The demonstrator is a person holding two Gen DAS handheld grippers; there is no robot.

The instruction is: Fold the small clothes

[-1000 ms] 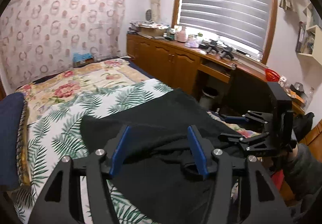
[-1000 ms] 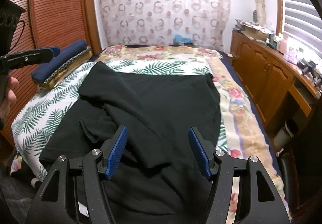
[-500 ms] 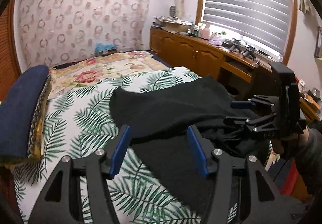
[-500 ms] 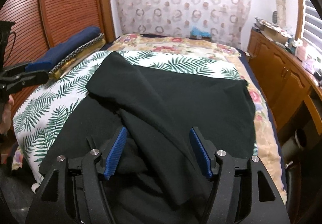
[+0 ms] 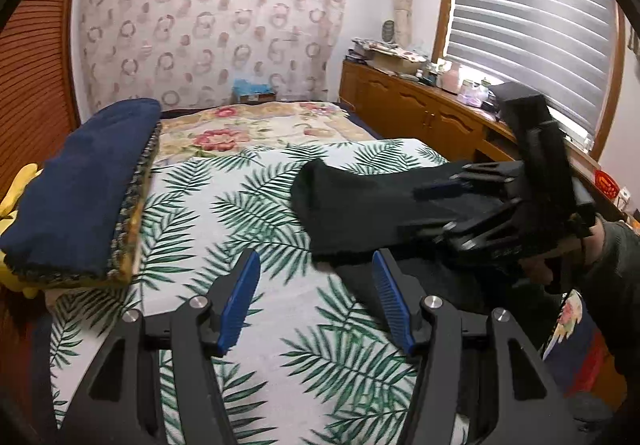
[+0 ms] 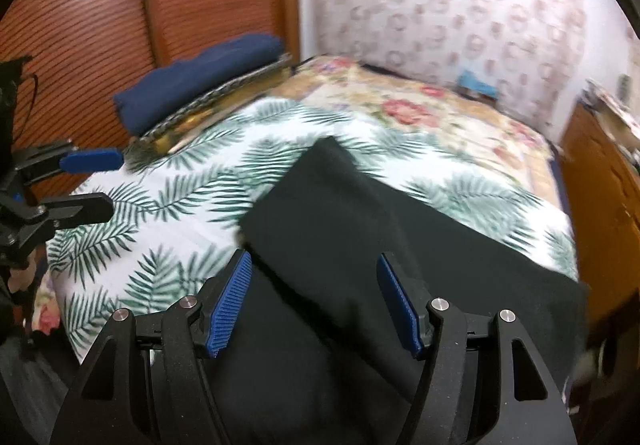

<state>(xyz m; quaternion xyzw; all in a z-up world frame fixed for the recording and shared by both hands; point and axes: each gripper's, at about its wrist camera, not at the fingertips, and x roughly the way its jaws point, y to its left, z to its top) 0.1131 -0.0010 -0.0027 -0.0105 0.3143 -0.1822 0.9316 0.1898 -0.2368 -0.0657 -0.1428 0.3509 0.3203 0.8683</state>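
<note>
A black garment (image 5: pixel 360 201) lies spread on the bed's palm-leaf sheet (image 5: pixel 224 213), one fold lying across its top. My left gripper (image 5: pixel 316 285) stands open over bare sheet, nothing between its blue pads, with the garment's left edge just beyond its right finger. My right gripper (image 6: pixel 316 285) is open low over the black garment (image 6: pixel 360 245), near its left corner, gripping nothing. It also shows at the right of the left wrist view as the right gripper (image 5: pixel 436 211), held by a hand. The left gripper (image 6: pixel 96 185) appears open at the left edge of the right wrist view.
A folded navy blanket (image 5: pixel 80 185) sits on a patterned cushion at the bed's left side. Slatted wooden doors (image 6: pixel 100 25) stand behind it. A wooden cabinet (image 5: pixel 420 117) runs along the right under the window. A floral bedspread (image 5: pixel 260 129) covers the far end of the bed.
Both grippers have swung left. The left one has come off the black garment onto bare sheet and sunk lower. The right one has slid towards the garment's left corner. Both stay open.
</note>
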